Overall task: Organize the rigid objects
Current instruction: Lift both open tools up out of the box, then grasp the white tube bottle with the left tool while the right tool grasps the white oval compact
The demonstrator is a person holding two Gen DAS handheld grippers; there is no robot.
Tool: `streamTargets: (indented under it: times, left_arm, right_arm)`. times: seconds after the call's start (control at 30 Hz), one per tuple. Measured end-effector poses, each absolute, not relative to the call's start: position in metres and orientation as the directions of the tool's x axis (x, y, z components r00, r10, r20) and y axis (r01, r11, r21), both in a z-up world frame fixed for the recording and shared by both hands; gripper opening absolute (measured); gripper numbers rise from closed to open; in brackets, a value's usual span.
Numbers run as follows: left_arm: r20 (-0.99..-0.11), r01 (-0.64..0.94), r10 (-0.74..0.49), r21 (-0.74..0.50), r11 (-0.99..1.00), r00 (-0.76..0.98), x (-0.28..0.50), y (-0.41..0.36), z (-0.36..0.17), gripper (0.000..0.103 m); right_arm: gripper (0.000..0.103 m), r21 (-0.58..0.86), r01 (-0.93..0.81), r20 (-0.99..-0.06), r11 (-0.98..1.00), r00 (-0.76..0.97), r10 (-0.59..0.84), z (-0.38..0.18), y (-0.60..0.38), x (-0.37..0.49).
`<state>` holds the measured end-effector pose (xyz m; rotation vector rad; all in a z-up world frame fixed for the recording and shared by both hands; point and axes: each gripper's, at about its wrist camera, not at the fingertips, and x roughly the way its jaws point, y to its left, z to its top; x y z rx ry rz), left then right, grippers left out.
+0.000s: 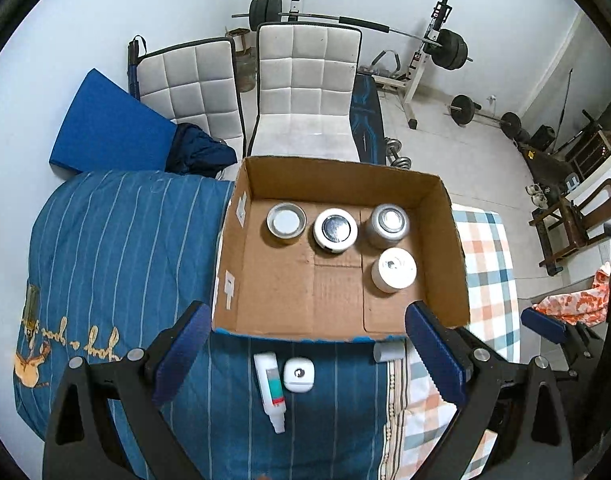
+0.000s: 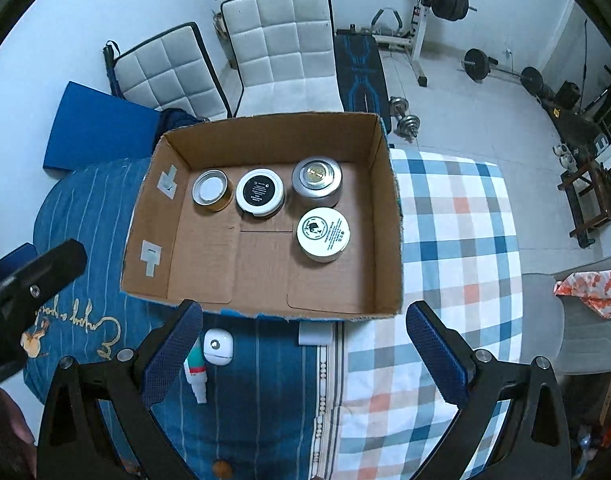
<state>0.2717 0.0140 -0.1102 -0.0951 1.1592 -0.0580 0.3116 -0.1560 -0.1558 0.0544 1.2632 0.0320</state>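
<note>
Four round tins already inside the cardboard box (image 2: 385, 216) on the bed (three along its far wall, one nearer). Still outside, just before its near wall: dropper bottle (image 1: 270, 388), white case (image 1: 299, 374), grey block (image 1: 388, 351). Left gripper (image 1: 309, 364) and right gripper (image 2: 303, 354) both with jaws wide apart, holding nothing.

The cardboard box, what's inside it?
Inside the cardboard box stand four round jars, three in a back row, one in front. Their lids hide whatever is inside them.

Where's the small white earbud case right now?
Outside the cardboard box, on the blue striped bedding just below its near edge: earbud case beside the dropper bottle, between the left gripper's open fingers.
</note>
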Motion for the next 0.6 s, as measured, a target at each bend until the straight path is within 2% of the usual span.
streamTargets:
  times: [0.1, 0.23, 0.43, 0.5, 0.6]
  left_arm:
    - [-0.922, -0.017, -0.081, -0.094, 0.995, 0.380, 0.259, 0.017, -0.118, 0.099]
    - [-0.946, -0.067, -0.002, -0.025, 0.997, 0.323, 0.242, 0.030, -0.153, 0.099]
    - [-0.981, -0.174, 0.092, 0.062, 0.983, 0.171, 0.218, 0.070, -0.238, 0.099]
    - [-0.990, -0.212, 0.085, 0.059, 0.975, 0.115, 0.211, 0.084, -0.266, 0.099]
    - [-0.995, -0.250, 0.087, 0.069, 0.966, 0.059, 0.204, 0.096, -0.296, 0.099]
  right_arm:
    - [0.103, 0.060, 0.007, -0.950, 0.998, 0.308, 0.055, -0.152, -0.160, 0.302]
    - [0.103, 0.104, 0.014, -0.962, 0.994, 0.256, 0.097, -0.175, -0.163, 0.287]
    - [0.103, 0.180, 0.069, -0.981, 0.981, 0.089, 0.173, -0.266, -0.154, 0.270]
    - [0.103, 0.214, 0.096, -0.977, 0.972, 0.046, 0.210, -0.291, -0.149, 0.266]
    - [0.095, 0.262, 0.099, -0.965, 0.960, 0.002, 0.263, -0.325, -0.129, 0.262]
